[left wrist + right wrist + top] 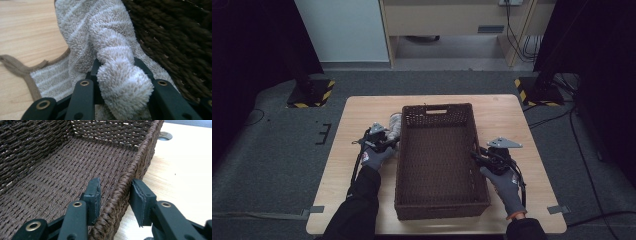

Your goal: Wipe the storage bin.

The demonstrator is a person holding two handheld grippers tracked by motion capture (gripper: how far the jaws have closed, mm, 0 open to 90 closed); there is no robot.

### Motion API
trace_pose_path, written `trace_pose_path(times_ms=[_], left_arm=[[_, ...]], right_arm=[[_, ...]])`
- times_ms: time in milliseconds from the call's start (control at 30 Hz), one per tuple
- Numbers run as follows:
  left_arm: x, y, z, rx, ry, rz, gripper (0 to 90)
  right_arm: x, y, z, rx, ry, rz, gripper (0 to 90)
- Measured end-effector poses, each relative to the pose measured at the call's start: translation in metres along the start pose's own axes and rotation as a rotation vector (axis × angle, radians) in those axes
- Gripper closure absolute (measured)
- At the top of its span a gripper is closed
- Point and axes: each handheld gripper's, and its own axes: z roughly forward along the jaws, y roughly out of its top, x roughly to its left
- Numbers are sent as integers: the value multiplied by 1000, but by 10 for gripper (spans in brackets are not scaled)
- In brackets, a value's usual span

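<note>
Left gripper clamped on a bunched fold of the towel, which sits on the table against the basket outer left wall. Right gripper straddles the right rim, jaws apart with a gap on the outer side, likely steadying it. Basket interior empty; wall must be cleared by lifting.

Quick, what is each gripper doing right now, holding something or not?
Left gripper: closed on a rolled towel beside the basket.
Right gripper: jaws straddle the basket's right wall, one inside, one outside; whether they squeeze it cannot be told.
</note>
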Motion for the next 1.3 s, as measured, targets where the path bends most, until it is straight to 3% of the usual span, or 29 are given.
trace_pose_path(times_ms=[67,167,267,400,500,600,700,900,1067,1200,1300], left_arm=[[1,6,-8,-19,-3,-15,657],[0,19,-29,-90,-31,-31,656],[-8,30,-49,-131,-54,5,654],[-18,35,-65,-151,-69,47,652],[-22,26,-62,-128,-65,68,652],[-21,18,-54,-120,-71,46,652],[-19,19,-44,-128,-68,30,654],[-18,19,-34,-106,-39,58,654],[-20,-4,-25,11,-23,111,654],[-16,-14,-25,20,-35,65,654],[-14,-8,-36,-27,-44,33,654]], right_arm=[[0,0,0,0,0,0,613],[0,0,0,-1,0,1,612],[0,0,0,-1,-1,2,612],[0,0,0,-1,-2,4,613],[0,0,0,-1,-3,5,614],[0,0,0,0,-3,5,614],[0,1,1,1,-5,12,607],[0,3,4,0,-34,8,604],[0,2,4,1,-36,4,604],[0,2,4,3,-34,7,602],[0,2,4,1,-34,9,588]])
